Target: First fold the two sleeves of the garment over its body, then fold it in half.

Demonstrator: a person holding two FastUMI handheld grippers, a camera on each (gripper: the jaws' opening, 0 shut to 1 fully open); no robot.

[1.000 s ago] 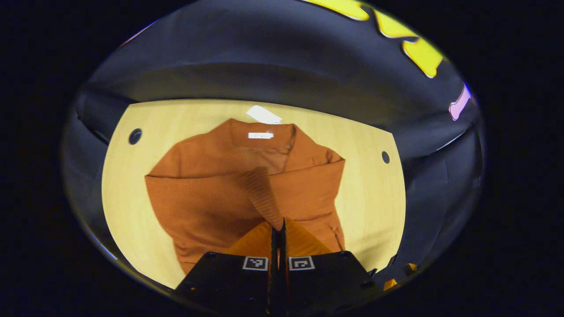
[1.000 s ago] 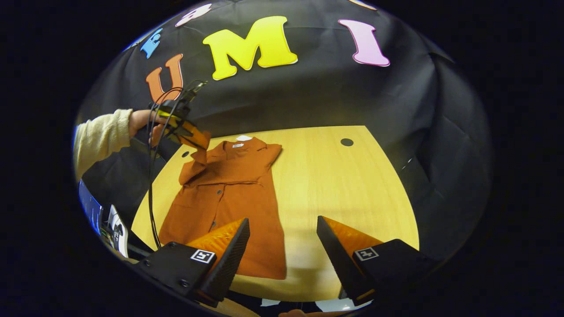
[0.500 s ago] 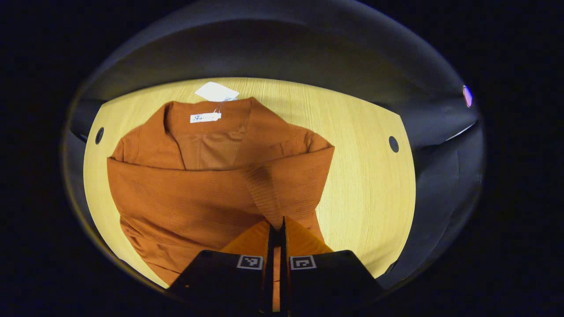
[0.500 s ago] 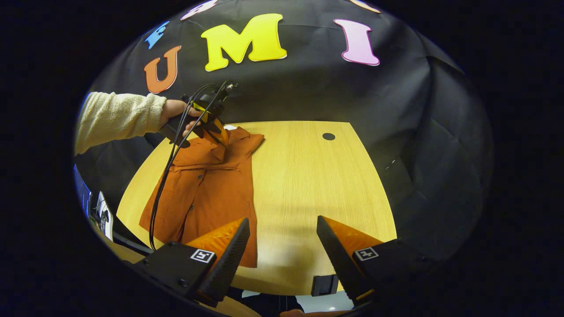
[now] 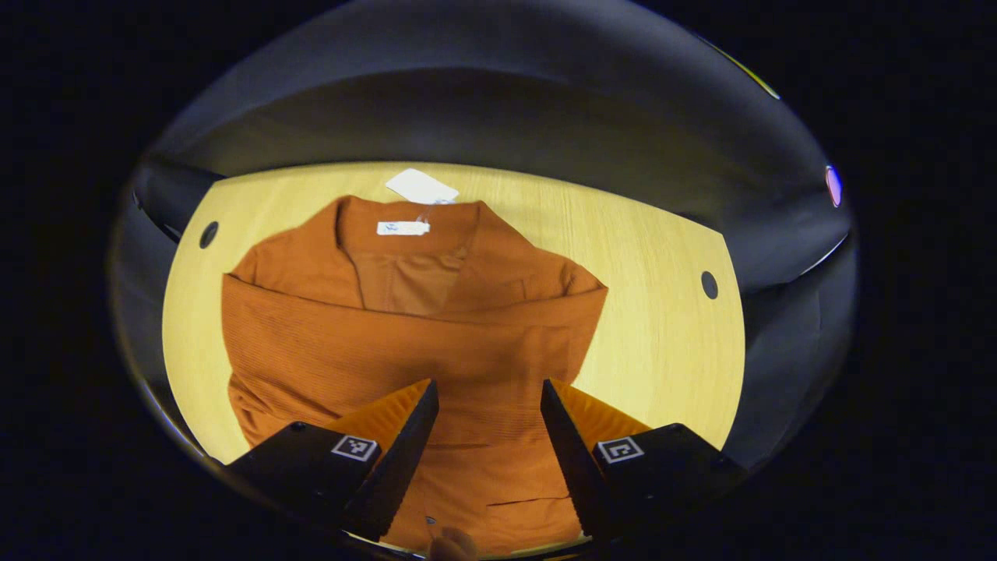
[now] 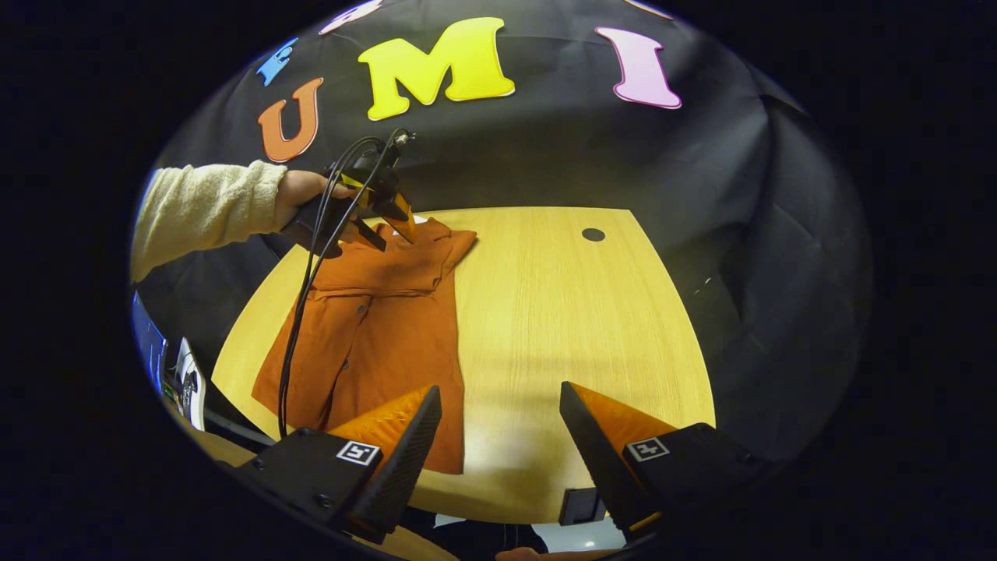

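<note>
The rust-orange ribbed knit garment [image 5: 405,343] lies soft and limp beneath the spread, empty left gripper [image 5: 488,405]; pinch its hem.

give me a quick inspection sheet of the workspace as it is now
surface: wooden table, round holes in it
job's things: orange garment flat, both sleeves folded across the body, paper tag by the collar
clutter: nothing seen on the table
grippers: left gripper open above the garment, holding nothing; right gripper open near the table's edge
cables: black cables hang from the left gripper
surroundings: black cloth wall
</note>
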